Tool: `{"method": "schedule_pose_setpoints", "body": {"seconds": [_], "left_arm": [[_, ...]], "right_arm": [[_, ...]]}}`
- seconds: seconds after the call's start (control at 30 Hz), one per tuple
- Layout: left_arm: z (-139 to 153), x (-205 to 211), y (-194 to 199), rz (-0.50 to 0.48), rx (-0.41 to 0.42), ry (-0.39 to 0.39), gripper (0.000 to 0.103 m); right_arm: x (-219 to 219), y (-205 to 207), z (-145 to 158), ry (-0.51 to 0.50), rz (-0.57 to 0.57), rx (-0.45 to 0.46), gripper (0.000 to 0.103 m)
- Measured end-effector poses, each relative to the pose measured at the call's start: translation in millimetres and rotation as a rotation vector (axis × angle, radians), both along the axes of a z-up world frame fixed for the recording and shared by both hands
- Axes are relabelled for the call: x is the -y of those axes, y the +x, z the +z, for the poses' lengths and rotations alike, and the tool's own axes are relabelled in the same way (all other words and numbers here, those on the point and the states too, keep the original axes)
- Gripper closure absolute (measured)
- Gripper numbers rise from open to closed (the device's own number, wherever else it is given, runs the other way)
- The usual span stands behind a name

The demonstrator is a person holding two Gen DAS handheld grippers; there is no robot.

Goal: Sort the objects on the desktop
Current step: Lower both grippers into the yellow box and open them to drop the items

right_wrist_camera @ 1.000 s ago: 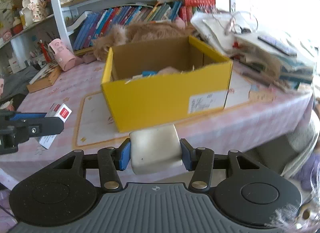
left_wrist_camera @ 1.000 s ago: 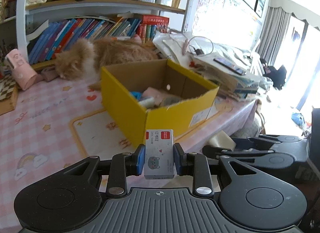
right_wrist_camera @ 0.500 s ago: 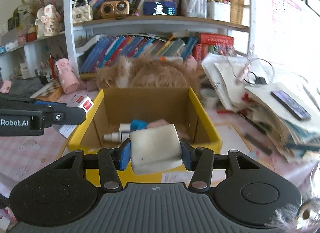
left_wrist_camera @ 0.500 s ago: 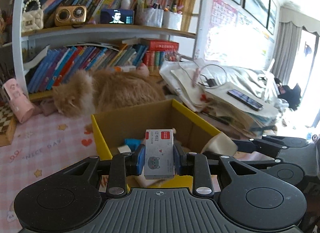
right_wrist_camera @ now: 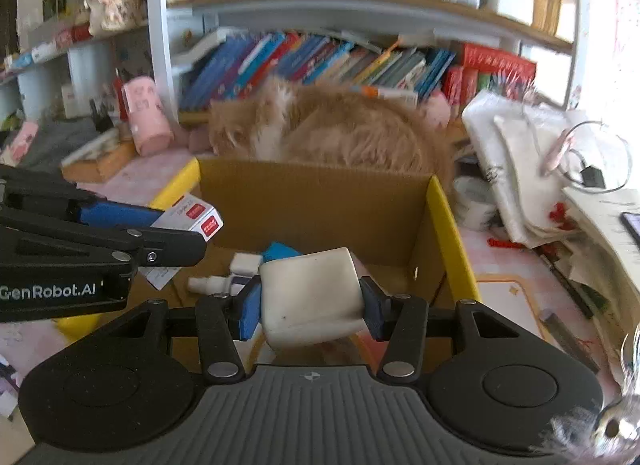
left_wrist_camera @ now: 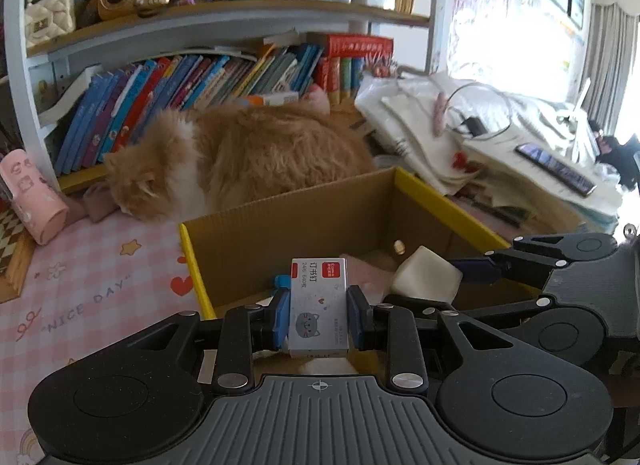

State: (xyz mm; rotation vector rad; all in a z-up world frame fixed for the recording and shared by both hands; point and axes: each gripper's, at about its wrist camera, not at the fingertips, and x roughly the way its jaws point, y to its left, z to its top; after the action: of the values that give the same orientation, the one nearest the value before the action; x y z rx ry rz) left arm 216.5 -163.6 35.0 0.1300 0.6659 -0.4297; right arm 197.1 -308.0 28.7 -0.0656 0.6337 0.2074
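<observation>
Your left claw [left_wrist_camera: 319,321] is clenched on the staple box [left_wrist_camera: 319,305], gripping its two long sides with the blue pads. The staple box stands with its long axis running straight away from you along the fingers, its red-labelled end pointing forward toward the yellow cardboard box [left_wrist_camera: 448,201] and its cat-printed face turned up. It hangs above the near left part of the yellow cardboard box's opening, not touching the walls.

Your right claw [right_wrist_camera: 310,301] is grasping the white eraser block [right_wrist_camera: 310,297], squeezed between both pads across its width. The block's broad face tilts up toward the camera, and its longer side lies across the fingers. It too is held over the yellow cardboard box, above the near right part of the interior. In the left wrist view the same block [left_wrist_camera: 426,275] sits just right of the staple box, close but apart.

Inside the yellow cardboard box, below the block, lie a small white spray bottle [right_wrist_camera: 216,283] on its side, nozzle pointing left, and a blue item [right_wrist_camera: 280,252] beside it.

Directly behind the yellow cardboard box, an orange cat [left_wrist_camera: 236,157] lies curled on the desk [left_wrist_camera: 80,285], its head toward the box's left rear corner.
</observation>
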Motion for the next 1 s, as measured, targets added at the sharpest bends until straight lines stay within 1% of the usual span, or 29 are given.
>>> {"method": "schedule_pose_setpoints", "body": {"seconds": [0.1,0.27,0.4,0.57,0.67,0.7,0.73,0.83,0.9,0.93,1.0], "left_arm": [[-7.6,4.2,9.8,0.007,-0.019,0.015,0.075],[-16.0,8.8,17.0,0.016,-0.038,0.03,0.075],[-20.9,10.0,19.8,0.029,-0.049,0.026,0.075],[-20.9,10.5,14.7,0.05,-0.011,0.021,0.071],[-17.1,8.0,9.5,0.062,0.011,0.007,0.056],[-15.2,7.4,6.8,0.064,0.024,0.003,0.053],[-13.2,7.1,4.1,0.069,0.035,0.003,0.052],[-5.8,4.9,-4.2,0.094,0.065,0.002,0.043],[1.6,2.1,-13.3,0.122,0.091,-0.004,0.031],[5.0,0.3,-17.1,0.132,0.105,-0.008,0.029],[12.6,-3.7,-26.9,0.155,0.134,-0.01,0.022]], "right_arm": [[2.8,17.8,-9.4,-0.004,0.004,-0.05,0.056],[5.2,30.9,-19.5,-0.013,0.023,-0.096,0.056],[4.2,33.0,-23.8,-0.02,0.041,-0.102,0.056],[4.3,33.8,-24.7,-0.02,0.041,-0.102,0.055],[4.7,32.8,-23.6,-0.016,0.038,-0.101,0.053],[5.2,32.2,-23.0,-0.013,0.039,-0.101,0.053],[6.1,31.1,-22.3,-0.006,0.04,-0.1,0.053],[7.4,26.7,-17.9,0.004,0.041,-0.081,0.047],[7.7,22.5,-13.3,0.015,0.045,-0.063,0.043],[8.3,20.1,-10.9,0.022,0.045,-0.053,0.04],[9.1,16.2,-5.1,0.04,0.045,-0.036,0.038]]}}
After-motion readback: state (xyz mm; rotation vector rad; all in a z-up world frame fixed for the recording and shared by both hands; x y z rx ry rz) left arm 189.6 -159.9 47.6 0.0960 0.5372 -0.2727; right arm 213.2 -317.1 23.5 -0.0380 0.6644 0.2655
